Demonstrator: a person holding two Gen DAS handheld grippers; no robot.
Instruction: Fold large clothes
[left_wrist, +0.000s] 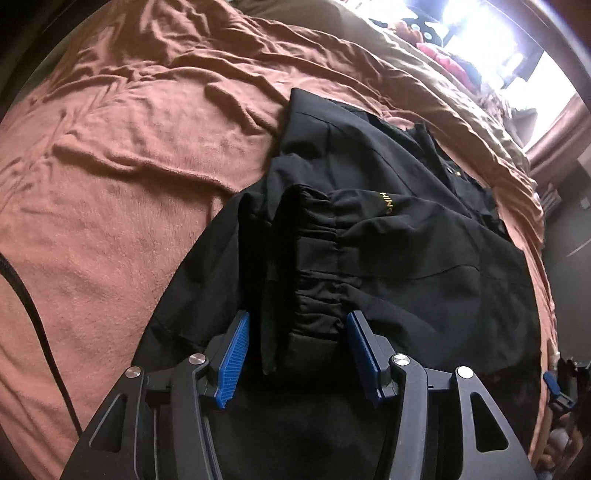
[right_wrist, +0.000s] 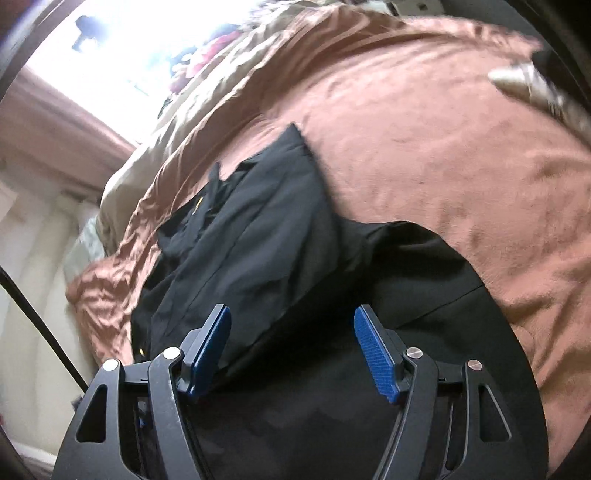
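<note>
So both blue-padded grippers, left and right, hang spread over the crumpled black jacket on the rust-brown bedspread, pinching nothing.

I see a black fabric jacket with a small yellow lettered logo on it, spread on a rust-brown plush bedspread. My left gripper and my right gripper both show bright blue ribbed pads on black frames with silver bolts. Beyond lies an olive-tan blanket, with red and pink cloth blurred behind it.

Rumpled brown bedspread, glaring bright window
</note>
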